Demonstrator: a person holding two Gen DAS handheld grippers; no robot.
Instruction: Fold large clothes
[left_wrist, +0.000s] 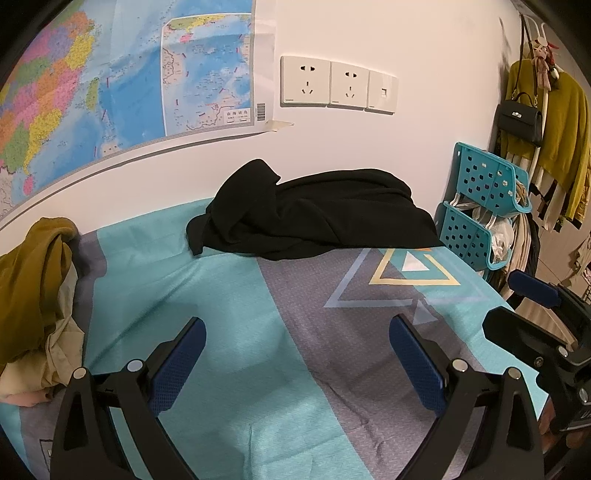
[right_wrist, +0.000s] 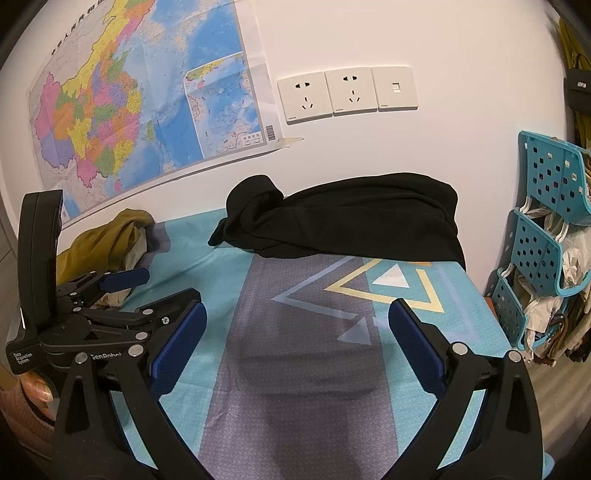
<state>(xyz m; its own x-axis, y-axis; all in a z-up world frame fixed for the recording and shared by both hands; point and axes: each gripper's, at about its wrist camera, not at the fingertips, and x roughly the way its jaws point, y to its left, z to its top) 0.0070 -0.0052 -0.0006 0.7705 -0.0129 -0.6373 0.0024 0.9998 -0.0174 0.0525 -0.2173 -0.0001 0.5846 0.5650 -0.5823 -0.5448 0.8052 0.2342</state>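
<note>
Patterned teal table (left_wrist: 229, 280): crumpled black garment (left_wrist: 314, 214) at back; teal perforated baskets (left_wrist: 480, 206) hold clothes; left gripper (left_wrist: 297, 354) and right gripper (right_wrist: 297, 343) both spread, empty.

My left view cuts off the crumpled mustard-yellow cloth pile (left_wrist: 33, 280) at its edge. The colourful paper wall map (right_wrist: 140, 107) runs off-frame. Small map lettering is unreadable.
</note>
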